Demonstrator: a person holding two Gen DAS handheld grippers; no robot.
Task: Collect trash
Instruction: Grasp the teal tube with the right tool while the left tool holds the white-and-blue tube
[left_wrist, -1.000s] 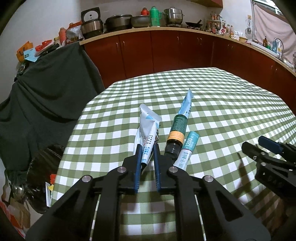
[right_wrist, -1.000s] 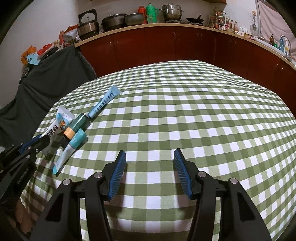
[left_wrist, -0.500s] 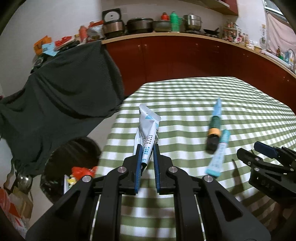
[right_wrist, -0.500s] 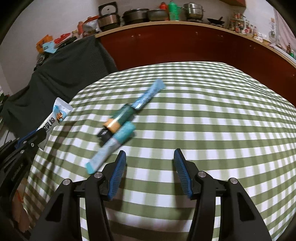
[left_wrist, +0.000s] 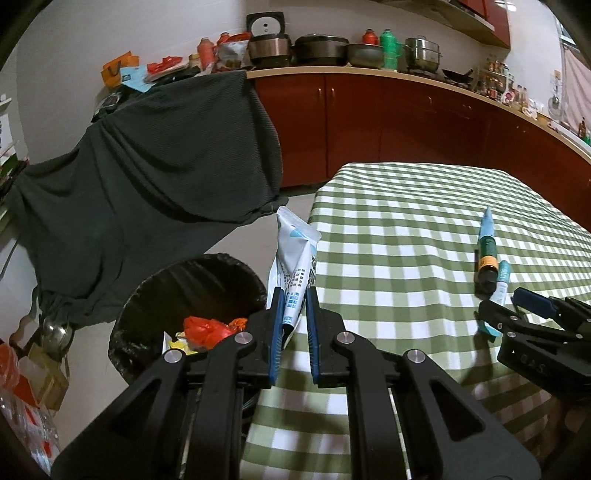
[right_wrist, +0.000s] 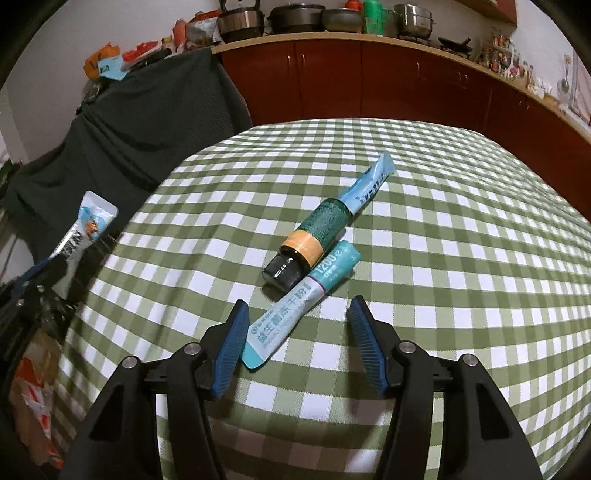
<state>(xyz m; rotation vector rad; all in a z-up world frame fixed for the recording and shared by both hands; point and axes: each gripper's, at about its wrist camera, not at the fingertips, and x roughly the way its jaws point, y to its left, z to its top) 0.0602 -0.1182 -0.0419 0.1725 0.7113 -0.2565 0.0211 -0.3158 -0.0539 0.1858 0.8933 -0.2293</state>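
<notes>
White and blue, the sachet (left_wrist: 293, 273) stands pinched in my left fingers (left_wrist: 293, 325), which are nearly closed on its lower end, at the table's left edge beside the black-lined bin (left_wrist: 177, 284) on the floor. My right fingers (right_wrist: 295, 332) are opening, with the near end of a teal stick packet (right_wrist: 295, 314) lying between them untouched on the green checked table (right_wrist: 461, 240). A dark bottle (right_wrist: 314, 240) lies just beyond, touching that packet.
</notes>
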